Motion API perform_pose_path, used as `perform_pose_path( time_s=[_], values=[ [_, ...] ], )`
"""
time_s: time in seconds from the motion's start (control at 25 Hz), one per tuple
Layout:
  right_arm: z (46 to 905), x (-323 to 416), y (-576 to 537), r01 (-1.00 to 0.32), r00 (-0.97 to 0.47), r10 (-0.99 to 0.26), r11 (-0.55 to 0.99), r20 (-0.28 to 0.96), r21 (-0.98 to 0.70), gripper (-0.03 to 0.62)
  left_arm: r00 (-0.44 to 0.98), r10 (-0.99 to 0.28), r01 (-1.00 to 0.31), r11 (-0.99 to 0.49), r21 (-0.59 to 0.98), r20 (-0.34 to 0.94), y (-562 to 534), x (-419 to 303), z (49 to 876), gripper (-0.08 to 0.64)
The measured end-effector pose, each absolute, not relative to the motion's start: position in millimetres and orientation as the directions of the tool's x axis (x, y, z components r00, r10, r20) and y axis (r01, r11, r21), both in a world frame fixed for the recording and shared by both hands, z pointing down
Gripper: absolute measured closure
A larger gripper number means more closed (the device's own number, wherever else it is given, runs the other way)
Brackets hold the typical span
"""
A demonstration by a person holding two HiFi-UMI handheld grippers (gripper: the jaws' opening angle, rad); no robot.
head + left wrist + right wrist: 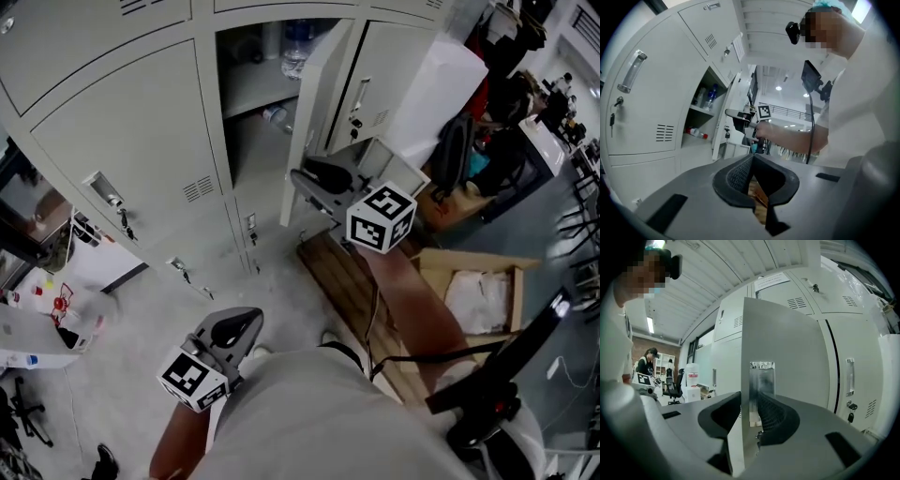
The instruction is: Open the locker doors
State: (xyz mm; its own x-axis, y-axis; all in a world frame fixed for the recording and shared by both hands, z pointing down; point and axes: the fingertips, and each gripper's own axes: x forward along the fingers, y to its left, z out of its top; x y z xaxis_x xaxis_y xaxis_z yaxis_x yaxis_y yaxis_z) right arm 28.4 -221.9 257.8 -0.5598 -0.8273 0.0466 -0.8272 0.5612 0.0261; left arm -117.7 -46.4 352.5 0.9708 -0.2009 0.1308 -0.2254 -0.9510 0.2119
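A bank of pale grey lockers [141, 141] faces me. One door [319, 103] in the middle stands swung out, and its compartment shows a shelf with water bottles [295, 42]. My right gripper [307, 178] is shut on that door's free edge. In the right gripper view the door edge and its metal handle plate [761, 390] sit between the pads of the right gripper [752, 401]. My left gripper [234, 328] hangs low near my waist, away from the lockers, shut and holding nothing. In the left gripper view the left gripper [752, 161] points toward the open door [723, 126].
The closed door on the left has a handle and key [105, 192], and another closed door [375, 84] lies right of the open one. A wooden pallet [347, 272], an open cardboard box [478, 291] and a black bag [455, 150] lie on the floor at right.
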Motion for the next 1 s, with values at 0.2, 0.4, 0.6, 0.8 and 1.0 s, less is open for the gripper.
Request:
perform_pose_path(
  time_s=[0.2, 0.4, 0.6, 0.8, 1.0],
  values=[
    [259, 48, -205, -0.78, -0.624, -0.78, 0.625, 0.043, 0.03, 0.483, 0.975, -0.177, -0.201, -0.959, 0.201, 0.133, -45, -79, 348, 0.549],
    [260, 72, -187, -0.712, -0.7, -0.713, 0.701, 0.044, 0.033, 0.483, 0.979, -0.155, -0.18, -0.961, 0.211, 0.131, -34, -33, 340, 0.549],
    [258, 95, -174, -0.658, -0.752, -0.659, 0.752, 0.03, 0.033, 0.483, 0.979, -0.151, -0.178, -0.96, 0.214, 0.136, -25, 6, 338, 0.549],
    [258, 118, -163, -0.614, -0.788, -0.615, 0.789, 0.024, 0.029, 0.483, 0.976, -0.16, -0.19, -0.958, 0.214, 0.151, -16, 38, 340, 0.549],
    [257, 143, -154, -0.581, -0.814, -0.581, 0.814, 0.019, 0.025, 0.484, 0.972, -0.182, -0.211, -0.956, 0.206, 0.148, -10, 67, 338, 0.549]
  ],
)
